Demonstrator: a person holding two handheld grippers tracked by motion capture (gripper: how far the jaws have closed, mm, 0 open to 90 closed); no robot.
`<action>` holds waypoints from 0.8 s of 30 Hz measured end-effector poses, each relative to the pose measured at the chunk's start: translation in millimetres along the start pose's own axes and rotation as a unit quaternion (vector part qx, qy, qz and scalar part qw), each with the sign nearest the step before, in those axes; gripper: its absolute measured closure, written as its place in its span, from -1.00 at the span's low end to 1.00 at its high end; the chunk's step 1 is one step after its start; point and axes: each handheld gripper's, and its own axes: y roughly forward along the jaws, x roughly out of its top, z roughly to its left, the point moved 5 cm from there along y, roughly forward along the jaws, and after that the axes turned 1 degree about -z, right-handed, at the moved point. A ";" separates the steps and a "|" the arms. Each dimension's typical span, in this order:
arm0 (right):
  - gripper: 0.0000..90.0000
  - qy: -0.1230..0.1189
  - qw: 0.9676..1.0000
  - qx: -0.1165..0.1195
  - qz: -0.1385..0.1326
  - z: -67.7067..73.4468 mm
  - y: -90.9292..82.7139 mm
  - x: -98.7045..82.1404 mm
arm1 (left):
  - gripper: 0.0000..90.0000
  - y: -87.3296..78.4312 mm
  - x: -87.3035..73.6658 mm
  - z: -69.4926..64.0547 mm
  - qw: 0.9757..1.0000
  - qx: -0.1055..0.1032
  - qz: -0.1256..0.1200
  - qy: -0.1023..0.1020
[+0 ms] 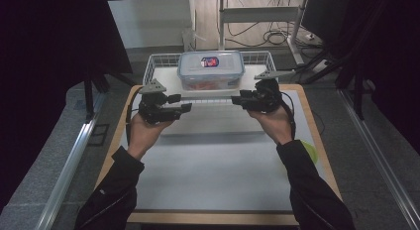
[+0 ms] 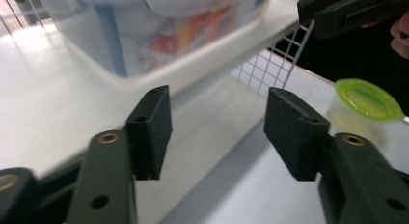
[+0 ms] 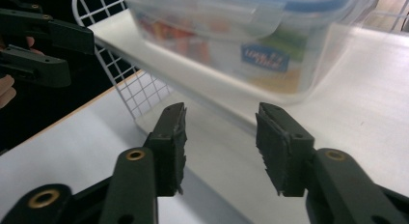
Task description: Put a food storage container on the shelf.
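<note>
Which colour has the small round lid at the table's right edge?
Bright lime green; the lid shows best in the left gripper view.

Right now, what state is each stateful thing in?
left gripper: open, holding nothing.
right gripper: open, holding nothing.
clear food box: lid on, upright in the wire basket.
green-lidded cup: lid on, standing on the table.

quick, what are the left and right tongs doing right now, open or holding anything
Left tongs: open, holding nothing.
Right tongs: open, holding nothing.
</note>
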 end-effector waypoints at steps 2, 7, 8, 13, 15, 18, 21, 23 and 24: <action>0.09 -0.003 1.000 0.002 0.003 3.2 -2.5 -4.8 | -0.18 -2.3 -5.4 -3.6 1.000 0.000 0.001 0.003; -0.06 -0.009 1.000 0.005 0.003 8.9 -8.9 -16.8 | -0.26 -7.5 -20.7 -10.3 1.000 0.006 0.005 0.008; -0.10 -0.009 1.000 0.008 0.004 10.0 -9.8 -19.7 | -0.26 -8.1 -22.9 -10.8 1.000 0.005 0.004 0.007; -0.26 -0.017 1.000 0.009 0.007 15.7 -12.3 -35.8 | -0.34 -10.3 -38.7 -14.7 1.000 0.007 0.009 0.001; -0.31 -0.024 1.000 0.009 0.008 18.3 -12.8 -42.2 | -0.39 -10.9 -44.7 -17.7 1.000 0.007 0.011 0.001; -0.38 -0.030 0.999 0.011 0.007 22.1 -13.7 -51.3 | -0.42 -11.6 -54.3 -23.7 1.000 0.008 0.017 0.006; -0.47 -0.039 0.999 0.010 0.011 25.4 -14.3 -61.4 | -0.46 -12.9 -67.3 -30.4 0.999 0.014 0.032 0.021; -0.51 -0.043 0.999 0.010 0.014 26.9 -15.3 -69.1 | -0.48 -14.0 -75.5 -34.0 0.999 0.013 0.039 0.024; -0.53 -0.043 0.999 0.009 0.016 27.3 -15.8 -71.6 | -0.49 -14.3 -78.7 -35.4 0.999 0.014 0.042 0.025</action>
